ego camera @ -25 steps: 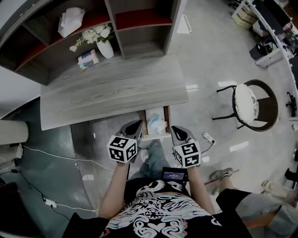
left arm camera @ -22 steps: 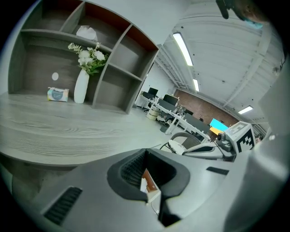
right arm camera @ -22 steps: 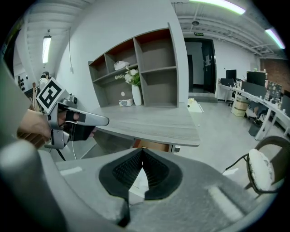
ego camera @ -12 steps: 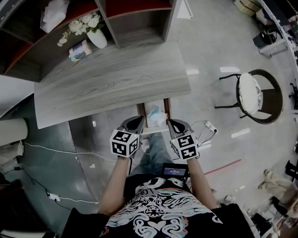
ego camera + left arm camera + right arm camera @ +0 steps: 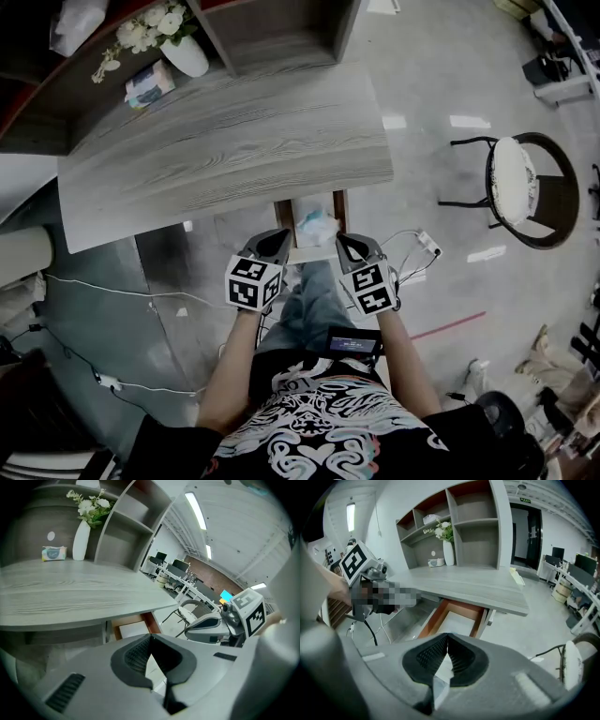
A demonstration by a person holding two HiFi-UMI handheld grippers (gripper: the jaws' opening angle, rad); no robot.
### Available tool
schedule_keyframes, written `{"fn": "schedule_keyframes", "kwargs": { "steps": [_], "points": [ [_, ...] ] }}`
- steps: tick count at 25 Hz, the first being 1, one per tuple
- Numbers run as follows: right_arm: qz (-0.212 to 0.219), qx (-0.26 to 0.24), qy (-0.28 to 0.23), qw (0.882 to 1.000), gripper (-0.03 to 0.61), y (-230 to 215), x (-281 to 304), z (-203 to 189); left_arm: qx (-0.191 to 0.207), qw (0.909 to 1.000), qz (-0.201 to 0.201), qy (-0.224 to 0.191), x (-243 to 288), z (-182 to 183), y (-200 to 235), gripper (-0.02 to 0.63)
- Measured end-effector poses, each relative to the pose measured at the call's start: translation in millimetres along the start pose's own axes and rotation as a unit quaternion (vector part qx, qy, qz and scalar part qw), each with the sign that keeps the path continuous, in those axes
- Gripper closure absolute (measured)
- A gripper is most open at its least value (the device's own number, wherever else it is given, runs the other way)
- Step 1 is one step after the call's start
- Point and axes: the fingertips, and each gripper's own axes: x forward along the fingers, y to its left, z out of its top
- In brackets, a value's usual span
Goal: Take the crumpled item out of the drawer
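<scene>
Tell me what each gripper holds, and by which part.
Nothing is held. The left gripper and right gripper both have jaws shut and empty; the crumpled item lies in the open drawer.

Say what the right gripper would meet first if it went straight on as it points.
The right gripper would probably meet the open drawer, perhaps the crumpled item inside; depth is unclear.

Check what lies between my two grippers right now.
Head view: the open drawer has its front end between the left gripper and right gripper, with the crumpled item inside, just past their tips.
</scene>
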Motion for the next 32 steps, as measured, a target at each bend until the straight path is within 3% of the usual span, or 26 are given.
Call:
{"fn": "schedule_keyframes", "kwargs": {
  "steps": [9,21,32],
  "points": [
    [0.031,-0.032,0.028,0.999,0.572,-2.9,28.3,-15.3,-0.015,0.9993,0.005,0.033,24.4,-28.0,4.9,0.614],
    [0.060,-0.094,0.072,0.991,0.570,0.9,68.5,-40.2,0.002,0.9976,0.022,0.066,49.0,-58.3,12.9,0.614],
    [0.062,-0.138,0.098,0.984,0.558,0.3,96.6,-56.3,0.006,0.9961,0.023,0.085,62.0,-79.6,12.9,0.614]
  ]
}}
